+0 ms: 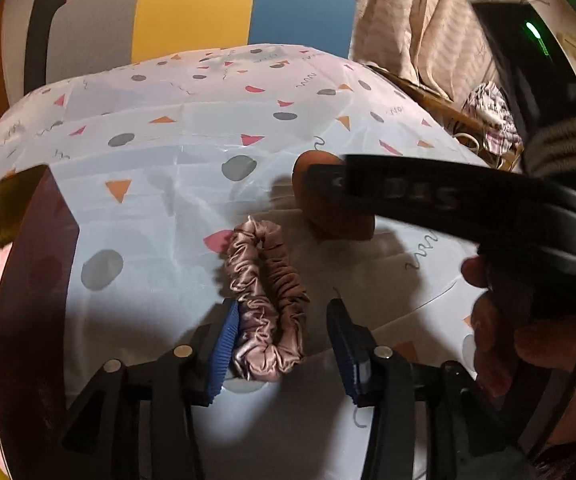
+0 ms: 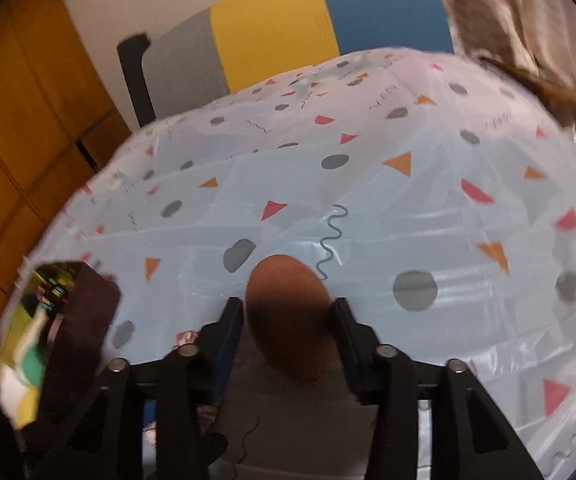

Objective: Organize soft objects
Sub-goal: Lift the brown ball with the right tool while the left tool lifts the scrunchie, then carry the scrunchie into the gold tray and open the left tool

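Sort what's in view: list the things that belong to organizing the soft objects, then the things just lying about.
Part of the job:
- pink satin scrunchie, between the open fingers of the left hand-held gripper
- brown egg-shaped sponge, between the fingers of the right hand-held gripper
- dark box at the left, apparently the container

Just lying about:
- patterned tablecloth
- striped chair
- beige curtain

left gripper (image 1: 284, 344): fingers spread wide, angled down toward the desk; blue pad of the left finger (image 1: 224, 352) touches a ruched band, the right finger stands apart from it.
right gripper (image 2: 288, 336): fingers closed against both sides of a brown oval sponge.
right hand (image 1: 527, 320): wrapped round its black handle.
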`<state>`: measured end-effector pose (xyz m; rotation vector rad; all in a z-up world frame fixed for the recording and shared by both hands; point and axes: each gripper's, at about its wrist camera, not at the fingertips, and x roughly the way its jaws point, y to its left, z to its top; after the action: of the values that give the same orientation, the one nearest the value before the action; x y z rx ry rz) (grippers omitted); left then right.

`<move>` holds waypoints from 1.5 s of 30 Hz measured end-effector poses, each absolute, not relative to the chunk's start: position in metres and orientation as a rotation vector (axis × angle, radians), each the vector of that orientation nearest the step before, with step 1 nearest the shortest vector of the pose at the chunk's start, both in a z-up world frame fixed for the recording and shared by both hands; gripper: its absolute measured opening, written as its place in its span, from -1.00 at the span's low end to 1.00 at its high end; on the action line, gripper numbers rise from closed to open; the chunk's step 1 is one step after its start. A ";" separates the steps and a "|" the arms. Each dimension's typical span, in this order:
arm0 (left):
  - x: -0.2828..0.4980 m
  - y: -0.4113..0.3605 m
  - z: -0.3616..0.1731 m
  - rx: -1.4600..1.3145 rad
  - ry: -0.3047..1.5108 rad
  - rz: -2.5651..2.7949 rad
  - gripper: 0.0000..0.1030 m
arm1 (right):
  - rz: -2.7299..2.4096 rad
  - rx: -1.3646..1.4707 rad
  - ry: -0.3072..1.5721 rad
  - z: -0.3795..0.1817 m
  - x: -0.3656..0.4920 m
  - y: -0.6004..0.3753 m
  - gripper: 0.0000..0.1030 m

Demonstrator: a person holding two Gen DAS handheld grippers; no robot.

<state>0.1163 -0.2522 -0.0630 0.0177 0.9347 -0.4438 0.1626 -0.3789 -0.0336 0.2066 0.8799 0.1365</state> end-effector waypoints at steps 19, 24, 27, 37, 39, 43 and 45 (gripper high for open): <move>0.118 -0.224 -0.056 -0.152 0.949 -0.463 -0.59 | 0.095 0.508 0.778 -0.032 0.081 -0.417 -0.25; 0.093 -0.214 -0.027 -0.211 0.897 -0.534 -0.59 | 0.095 0.498 0.754 -0.029 0.052 -0.403 -0.25; 0.072 -0.202 -0.005 -0.209 0.843 -0.561 -0.59 | 0.117 0.545 0.743 -0.028 0.036 -0.399 -0.25; 0.039 -0.106 0.032 -0.246 0.764 -0.440 -0.59 | 0.168 0.585 0.738 -0.027 0.008 -0.367 -0.24; 0.044 -0.079 0.031 -0.261 0.772 -0.375 -0.59 | 0.179 0.580 0.738 -0.024 0.006 -0.359 -0.24; 0.064 -0.031 0.020 -0.323 0.819 -0.249 -0.59 | 0.215 0.578 0.735 -0.017 0.003 -0.343 -0.24; 0.076 -0.012 0.014 -0.341 0.838 -0.201 -0.59 | 0.234 0.569 0.732 -0.012 0.004 -0.334 -0.24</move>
<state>0.0757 -0.0121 0.0143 -0.3412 0.8378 -0.2012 0.0037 -0.3341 -0.0121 0.5691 0.7318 0.2341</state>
